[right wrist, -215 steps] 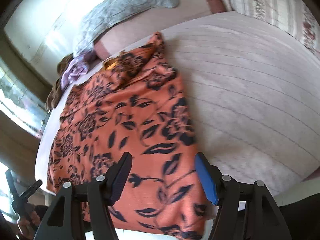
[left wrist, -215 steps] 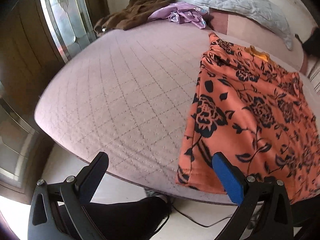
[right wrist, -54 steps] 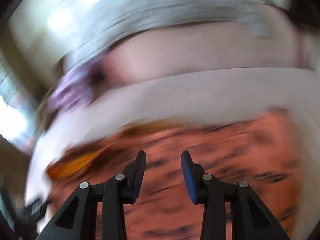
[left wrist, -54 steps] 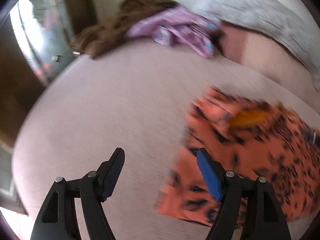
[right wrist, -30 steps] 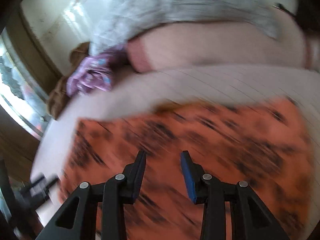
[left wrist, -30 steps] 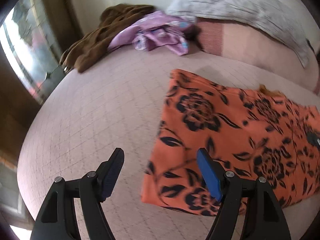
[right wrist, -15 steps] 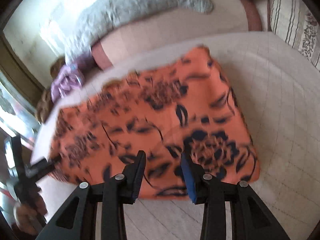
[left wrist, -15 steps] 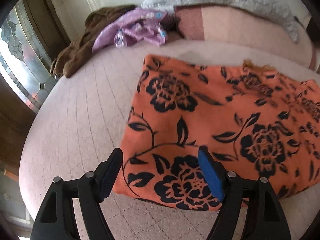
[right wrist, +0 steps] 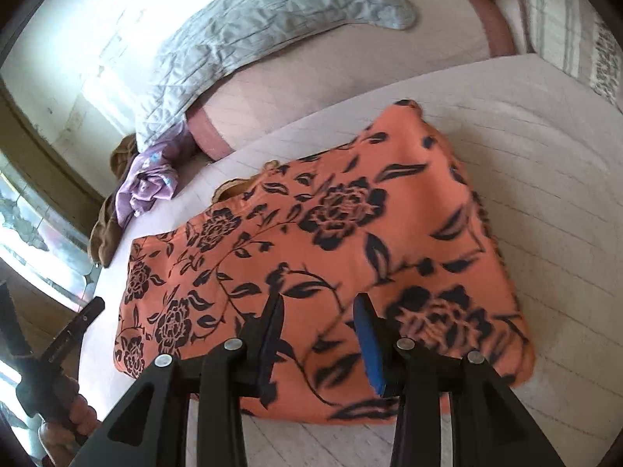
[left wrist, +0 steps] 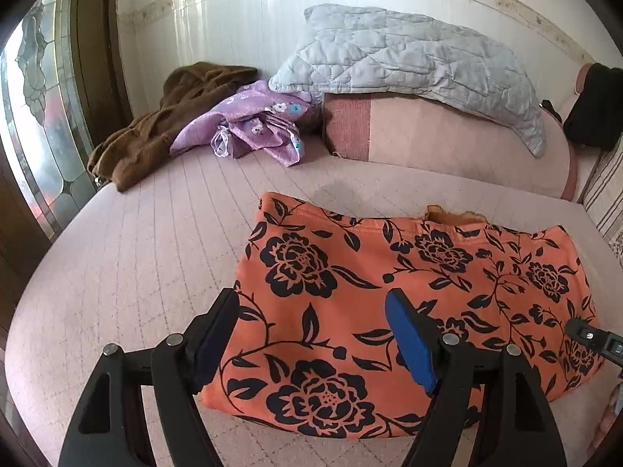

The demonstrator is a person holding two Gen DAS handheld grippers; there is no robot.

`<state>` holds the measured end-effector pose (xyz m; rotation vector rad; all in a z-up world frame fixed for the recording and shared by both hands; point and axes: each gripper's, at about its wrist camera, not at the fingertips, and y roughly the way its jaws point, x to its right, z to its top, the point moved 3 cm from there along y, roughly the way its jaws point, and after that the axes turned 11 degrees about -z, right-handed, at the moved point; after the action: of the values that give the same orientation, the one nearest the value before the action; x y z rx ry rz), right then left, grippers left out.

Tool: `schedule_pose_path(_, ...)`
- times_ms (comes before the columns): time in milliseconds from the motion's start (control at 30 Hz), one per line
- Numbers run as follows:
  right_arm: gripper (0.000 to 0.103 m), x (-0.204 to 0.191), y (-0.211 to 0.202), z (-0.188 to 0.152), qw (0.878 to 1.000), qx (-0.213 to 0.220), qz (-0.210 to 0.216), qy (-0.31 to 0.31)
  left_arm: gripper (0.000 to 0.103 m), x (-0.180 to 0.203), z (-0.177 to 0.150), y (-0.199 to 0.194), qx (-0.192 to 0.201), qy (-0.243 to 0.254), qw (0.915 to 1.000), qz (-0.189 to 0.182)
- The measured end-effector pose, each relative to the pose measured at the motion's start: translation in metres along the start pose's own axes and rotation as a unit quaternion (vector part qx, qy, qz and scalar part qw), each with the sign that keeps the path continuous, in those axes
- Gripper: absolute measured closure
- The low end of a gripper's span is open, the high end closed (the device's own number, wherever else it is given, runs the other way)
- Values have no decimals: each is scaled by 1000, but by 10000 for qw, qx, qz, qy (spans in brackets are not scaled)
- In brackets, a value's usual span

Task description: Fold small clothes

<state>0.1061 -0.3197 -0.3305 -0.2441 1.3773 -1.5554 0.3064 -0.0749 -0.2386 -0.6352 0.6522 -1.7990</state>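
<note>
An orange garment with black flowers lies folded flat on the pink quilted bed; in the right wrist view the garment fills the middle. My left gripper hovers open over its near left corner, nothing between the pads. My right gripper stands over the near edge with a narrower gap and no cloth pinched. The left gripper also shows at the right wrist view's left edge, held by a hand. The right gripper's tip shows at the far right.
A grey quilted pillow rests on a pink bolster at the head of the bed. Purple cloth and brown cloth lie at the far left. A stained-glass door stands left; a striped cushion right.
The garment, spread long several seconds ago, now lies folded in half. Over the last second both grippers drew back toward its near edge, the right one sweeping across it; neither holds cloth.
</note>
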Motion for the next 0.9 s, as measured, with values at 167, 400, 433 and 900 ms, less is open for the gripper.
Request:
schedule_pose_path(167,56,-20,26,-9,9977,-586,-59,-329,25,2,-5,-8,58,255,9997,35)
schedule_pose_path(400,52,-32,13,-17,9983,-420,71,-409,25,8,-14,-30,250,377,9990,-19)
schedule_pose_path(433,52,-33,8,-17,9985,-388,165,-354,25,9,-13,-34,279,341,9990,-46)
schedule_pose_path(900,52,-62,2,-23,9967,-233,538,-562,19,50,-18,-28,36,-170,9972,-724)
